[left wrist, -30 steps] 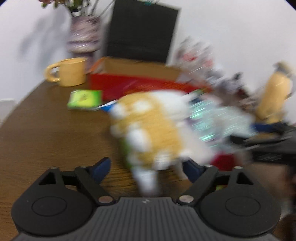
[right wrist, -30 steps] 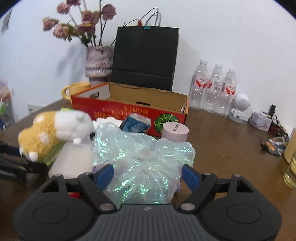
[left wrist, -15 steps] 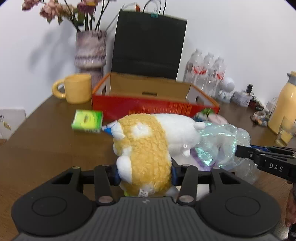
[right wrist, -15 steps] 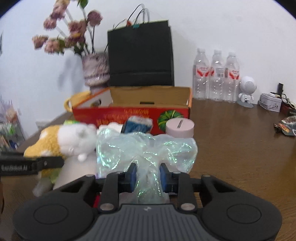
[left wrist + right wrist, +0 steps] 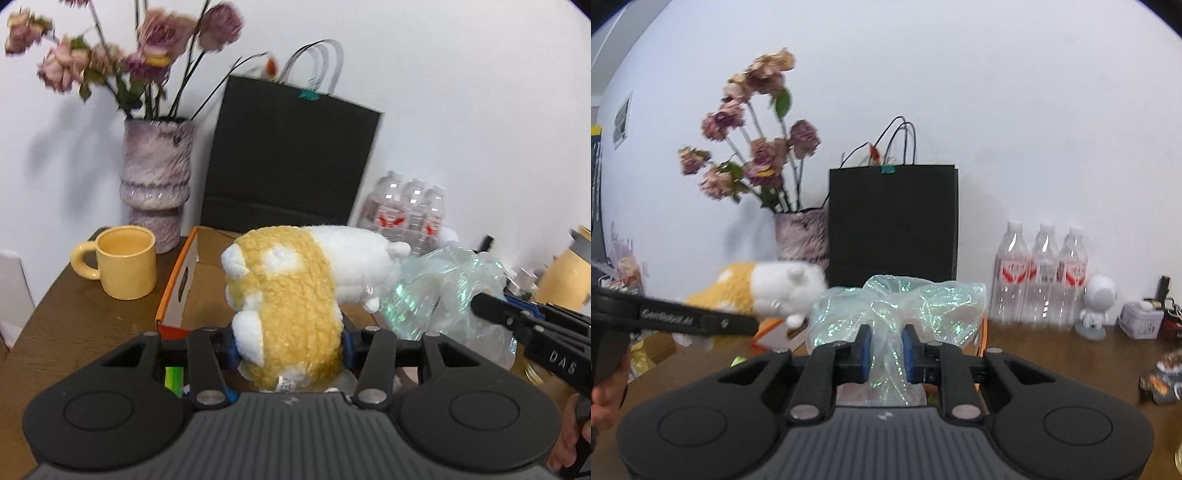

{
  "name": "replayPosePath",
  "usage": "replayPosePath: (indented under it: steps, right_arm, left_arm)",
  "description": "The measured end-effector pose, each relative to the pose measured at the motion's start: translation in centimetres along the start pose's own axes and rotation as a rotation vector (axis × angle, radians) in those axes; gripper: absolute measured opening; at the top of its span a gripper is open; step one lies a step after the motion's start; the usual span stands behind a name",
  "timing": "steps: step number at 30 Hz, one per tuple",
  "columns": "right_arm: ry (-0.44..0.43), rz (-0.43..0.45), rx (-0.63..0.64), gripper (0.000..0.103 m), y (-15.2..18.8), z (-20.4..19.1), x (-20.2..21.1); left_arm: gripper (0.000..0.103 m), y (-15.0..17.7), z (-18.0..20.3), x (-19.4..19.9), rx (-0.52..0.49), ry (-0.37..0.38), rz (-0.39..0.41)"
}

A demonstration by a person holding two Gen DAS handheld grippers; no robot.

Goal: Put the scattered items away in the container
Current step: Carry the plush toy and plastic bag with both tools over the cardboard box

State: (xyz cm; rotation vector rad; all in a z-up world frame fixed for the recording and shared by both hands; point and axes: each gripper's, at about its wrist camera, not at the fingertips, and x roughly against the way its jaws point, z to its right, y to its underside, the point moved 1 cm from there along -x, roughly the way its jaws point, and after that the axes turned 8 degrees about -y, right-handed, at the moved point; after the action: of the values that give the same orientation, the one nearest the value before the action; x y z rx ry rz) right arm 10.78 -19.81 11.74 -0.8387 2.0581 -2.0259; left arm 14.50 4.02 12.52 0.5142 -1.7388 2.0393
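My left gripper [image 5: 290, 349] is shut on a yellow and white plush toy [image 5: 291, 291] and holds it in the air over the near edge of the open red cardboard box [image 5: 177, 291]. The plush toy also shows at the left of the right wrist view [image 5: 764, 288]. My right gripper [image 5: 886, 350] is shut on a crumpled iridescent plastic bag [image 5: 897, 306] and holds it raised beside the plush toy. The bag shows in the left wrist view [image 5: 443, 291] too. A green packet [image 5: 173, 380] lies on the table below my left gripper.
A yellow mug [image 5: 122, 262] and a vase of dried flowers [image 5: 157, 184] stand left of the box. A black paper bag [image 5: 291, 162] stands behind it. Three water bottles [image 5: 1041, 273], a white figurine [image 5: 1097, 306] and a yellow flask [image 5: 565, 273] stand at the right.
Both grippers closed, the left on the plush toy and the right on the plastic bag, then lifted them off the table and carried them toward the box.
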Motion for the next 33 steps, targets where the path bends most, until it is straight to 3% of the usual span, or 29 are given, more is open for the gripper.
replayPosePath:
  steps: [3,10,12,16,19,22,26,28,30,31,33]
  right_arm:
    - [-0.018,-0.03,-0.074,0.016,-1.1,2.3,-3.2]
    - [-0.036,-0.133,-0.188,0.016,-2.8,6.8,-11.6]
    - [-0.044,-0.162,-0.205,0.016,-3.1,7.8,-13.9]
    - [-0.032,-0.235,-0.22,0.017,-3.0,9.2,-19.0]
    - [-0.017,-0.316,-0.221,0.017,-2.1,9.9,-22.1]
    - [0.005,-0.368,-0.219,0.017,-1.5,10.6,-23.8]
    - [0.023,-0.419,-0.223,0.019,-0.8,11.1,-24.9]
    - [0.03,-0.433,-0.236,0.029,-0.7,11.1,-25.1]
    - [0.048,-0.437,-0.247,0.047,-0.7,11.2,-25.0]
    - [0.055,-0.432,-0.245,0.051,-0.8,11.2,-24.9]
    - [0.064,-0.417,-0.24,0.06,-1.2,11.0,-24.4]
  left_arm:
    - [0.049,-0.7,-0.5,-3.3,0.002,0.01,-0.031]
    - [0.049,-2.2,-0.6,-10.4,-0.149,-0.107,-0.039]
    - [0.049,-2.9,-0.5,-12.5,-0.174,-0.111,-0.047]
    - [0.049,-3.6,-1.0,-17.7,-0.129,-0.044,-0.127]
    - [0.049,-3.2,-1.6,-20.5,-0.128,-0.075,-0.195]
    - [0.049,-3.4,-2.8,-21.6,-0.073,-0.037,-0.23]
    - [0.049,-3.1,-2.9,-21.9,-0.081,-0.044,-0.242]
    - [0.052,-2.9,-2.8,-21.9,-0.079,-0.044,-0.242]
    - [0.069,-3.1,-2.8,-21.9,-0.056,-0.05,-0.224]
    - [0.075,-3.2,-2.8,-21.7,-0.056,-0.043,-0.215]
    - [0.08,-3.5,-2.8,-21.1,-0.063,-0.037,-0.195]
